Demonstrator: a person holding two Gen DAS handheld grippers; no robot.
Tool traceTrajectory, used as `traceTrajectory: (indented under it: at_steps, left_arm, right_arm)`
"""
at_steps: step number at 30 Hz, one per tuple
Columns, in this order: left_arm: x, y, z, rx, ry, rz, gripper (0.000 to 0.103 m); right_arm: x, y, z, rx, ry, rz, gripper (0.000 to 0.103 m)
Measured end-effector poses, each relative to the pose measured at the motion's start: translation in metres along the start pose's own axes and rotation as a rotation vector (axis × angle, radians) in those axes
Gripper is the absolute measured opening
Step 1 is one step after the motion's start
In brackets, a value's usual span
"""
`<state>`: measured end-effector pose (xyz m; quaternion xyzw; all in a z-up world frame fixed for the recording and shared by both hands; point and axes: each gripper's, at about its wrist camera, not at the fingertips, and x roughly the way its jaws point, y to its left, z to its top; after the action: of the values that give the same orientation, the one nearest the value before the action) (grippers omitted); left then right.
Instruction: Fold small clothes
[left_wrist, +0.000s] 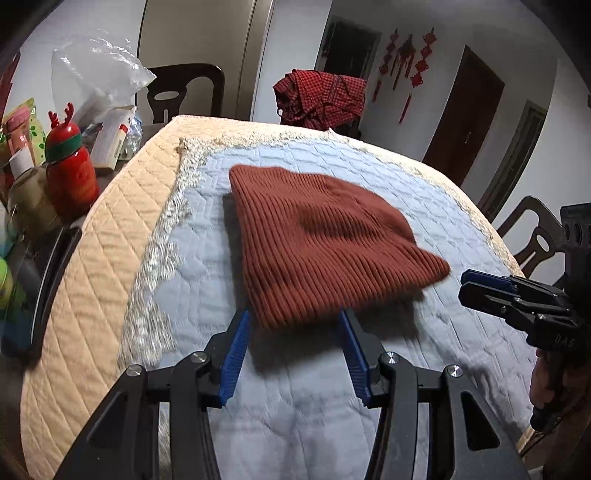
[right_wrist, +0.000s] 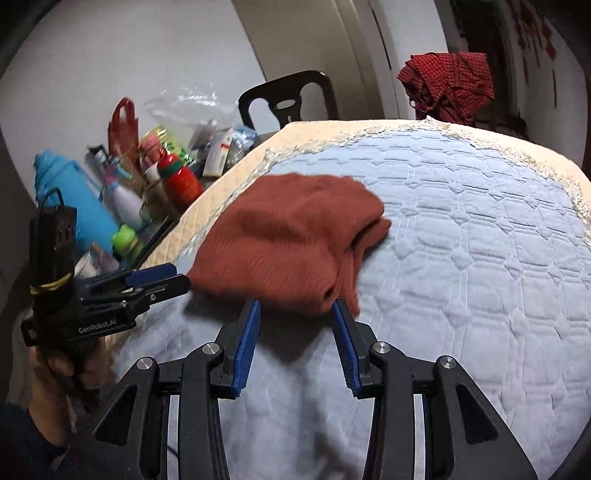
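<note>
Left gripper (left_wrist: 293, 319): jaws spread, blue pads clear of the cloth, with the near edge of the knit piece lying at the fingertips and nothing pinched.
Right gripper (right_wrist: 295, 310): jaws likewise apart, tips at the near hem of the same garment, gripping nothing.
Each seen from the other: the right gripper enters the left wrist view from the right edge, just beside the garment's right corner; the left one shows at the left of the right wrist view, held in a hand (right_wrist: 62, 365).
Garment: a rust-brown ribbed knit (left_wrist: 325, 236), folded over, lying flat between the two tools; doubled layers show at its right end in the right wrist view.
Surface: a pale blue quilted pad (left_wrist: 295, 406) with a fuzzy border, laid on a cream quilted cover (left_wrist: 92, 258).
Beyond: a red reindeer-capped bottle (left_wrist: 70, 173) among clutter at left; a red checked cloth (left_wrist: 321, 98) draped over a chair at the far side.
</note>
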<state>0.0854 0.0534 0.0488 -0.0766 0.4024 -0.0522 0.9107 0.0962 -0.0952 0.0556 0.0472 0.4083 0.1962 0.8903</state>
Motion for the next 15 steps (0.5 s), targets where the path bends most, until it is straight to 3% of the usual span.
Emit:
traceTrajectory:
  at_steps: [9, 15]
  left_arm:
    - [0.01, -0.012, -0.024, 0.004, 0.04, 0.044, 0.053]
    - [0.019, -0.011, -0.031, 0.006, 0.047, 0.078, 0.055]
  right_arm:
    - [0.01, 0.015, -0.029, -0.094, 0.042, -0.133, 0.042]
    - [0.023, 0.001, -0.04, -0.058, 0.078, -0.181, 0.043]
